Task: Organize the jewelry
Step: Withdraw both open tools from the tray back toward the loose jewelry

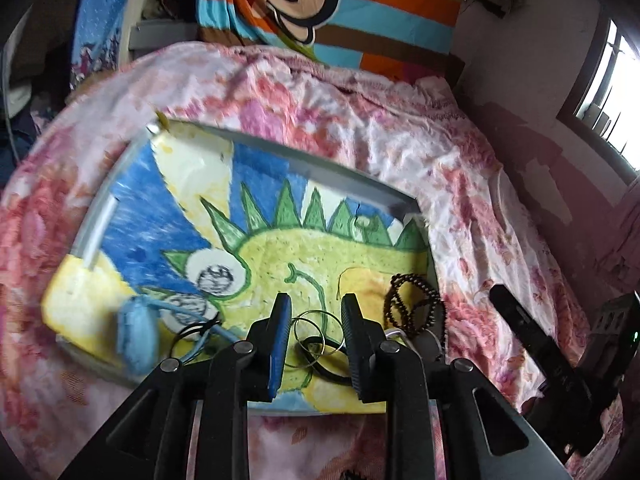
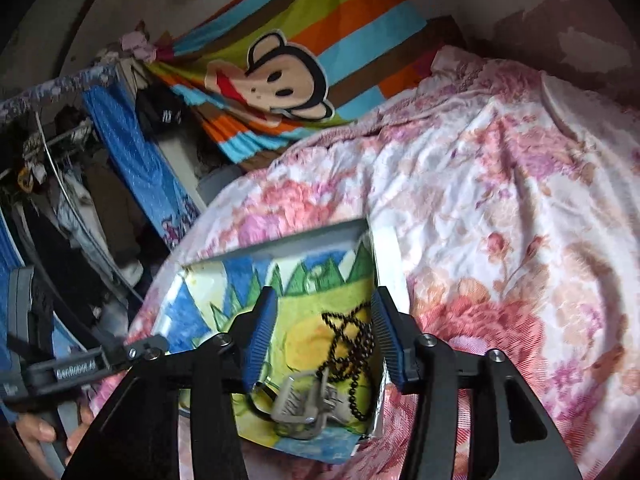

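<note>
My left gripper [image 1: 314,320] is a little open above the rings [image 1: 310,334] on the tray [image 1: 320,168]. My right gripper [image 2: 322,330] is wide open over the black beads [image 2: 352,344] and grey clip [image 2: 304,408]. Nothing is held.

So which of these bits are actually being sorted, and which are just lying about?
Part of the job:
- thin metal rings
- black bead necklace
- grey hair claw clip
- blue pompom hair tie
- painted tray

Just lying about:
- floral blanket
- striped monkey cloth
- hanging clothes
</note>
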